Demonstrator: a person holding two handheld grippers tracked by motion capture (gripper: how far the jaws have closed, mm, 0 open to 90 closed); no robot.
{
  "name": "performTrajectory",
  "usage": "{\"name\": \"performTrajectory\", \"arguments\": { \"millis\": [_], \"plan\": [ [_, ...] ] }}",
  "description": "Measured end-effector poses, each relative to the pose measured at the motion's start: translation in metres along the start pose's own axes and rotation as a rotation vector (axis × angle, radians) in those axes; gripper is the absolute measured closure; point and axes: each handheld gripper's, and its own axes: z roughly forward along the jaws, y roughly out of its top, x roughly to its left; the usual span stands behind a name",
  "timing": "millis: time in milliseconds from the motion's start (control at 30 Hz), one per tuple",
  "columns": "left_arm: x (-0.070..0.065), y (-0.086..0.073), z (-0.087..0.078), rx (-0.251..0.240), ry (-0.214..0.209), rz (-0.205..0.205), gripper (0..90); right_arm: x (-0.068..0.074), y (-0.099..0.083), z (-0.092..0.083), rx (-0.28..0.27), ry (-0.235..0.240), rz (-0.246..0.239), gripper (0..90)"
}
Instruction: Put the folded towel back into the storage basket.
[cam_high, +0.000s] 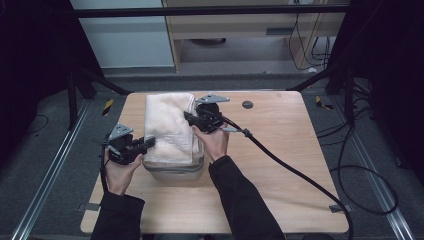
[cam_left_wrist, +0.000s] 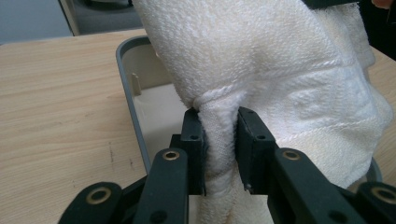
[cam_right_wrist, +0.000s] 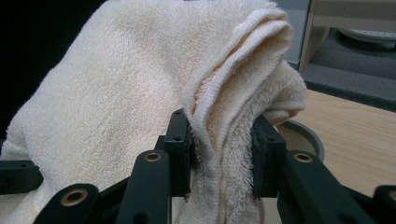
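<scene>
A folded cream towel (cam_high: 167, 127) lies draped over a grey bin (cam_high: 175, 171) on the wooden table. At the towel's left edge my left gripper (cam_high: 149, 142) is shut on a bunched fold; the left gripper view has the towel (cam_left_wrist: 261, 60) pinched between both pads (cam_left_wrist: 194, 149), with the bin's grey rim (cam_left_wrist: 128, 88) beside it. My right gripper (cam_high: 189, 118) clamps the towel's right edge. Several towel layers (cam_right_wrist: 224, 140) are squeezed between the jaws in the right gripper view, and the bin's rim (cam_right_wrist: 306, 133) peeks out behind.
The table (cam_high: 280, 150) has bare wood to the right of the bin and a small dark round mark (cam_high: 247, 104) near its far edge. A thick black cable (cam_high: 295, 172) trails from the right gripper across the table. Dark frame legs and floor rails surround the table.
</scene>
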Motion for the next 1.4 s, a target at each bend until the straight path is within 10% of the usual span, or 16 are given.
{"name": "performTrajectory", "arguments": {
  "millis": [1400],
  "plan": [
    [0.006, -0.025, 0.042, 0.139, 0.045, 0.033, 73.1, -0.014, -0.047, 0.034, 0.097, -0.047, 0.039, 64.3]
  ]
}}
